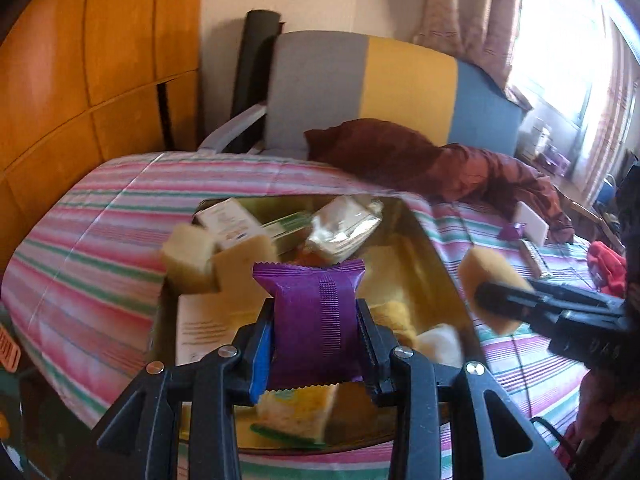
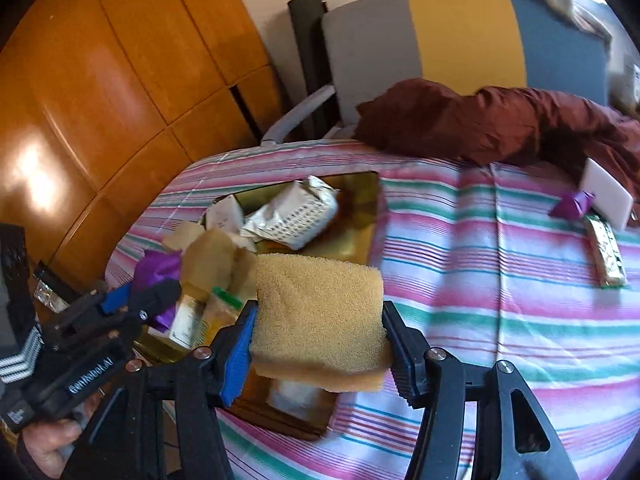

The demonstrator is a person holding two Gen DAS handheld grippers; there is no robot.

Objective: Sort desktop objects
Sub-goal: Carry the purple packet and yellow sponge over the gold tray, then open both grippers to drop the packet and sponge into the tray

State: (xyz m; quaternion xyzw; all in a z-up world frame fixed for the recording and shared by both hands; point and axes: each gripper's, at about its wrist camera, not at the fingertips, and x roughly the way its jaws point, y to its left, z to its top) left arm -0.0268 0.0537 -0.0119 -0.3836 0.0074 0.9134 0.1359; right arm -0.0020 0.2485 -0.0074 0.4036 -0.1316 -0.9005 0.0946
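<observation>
My left gripper [image 1: 316, 320] is shut on a purple snack packet [image 1: 316, 312] and holds it over a gold tray [image 1: 436, 248] on the striped table. The tray holds yellow sponges [image 1: 188, 258], small boxes and a foil packet [image 1: 344, 230]. My right gripper [image 2: 318, 332] is shut on a yellow sponge [image 2: 318, 316] and holds it at the tray's [image 2: 360, 216] right edge. The right gripper with its sponge [image 1: 492, 280] shows at the right of the left wrist view. The left gripper [image 2: 156, 296] with its purple packet [image 2: 158, 270] shows at the left of the right wrist view.
On the striped cloth [image 2: 480, 280] at the far right lie a purple wrapper [image 2: 572, 204], a white block [image 2: 604, 192] and a gold foil bar [image 2: 606, 252]. A dark red cloth [image 2: 500, 124] lies at the back. A chair [image 2: 460, 40] stands behind the table.
</observation>
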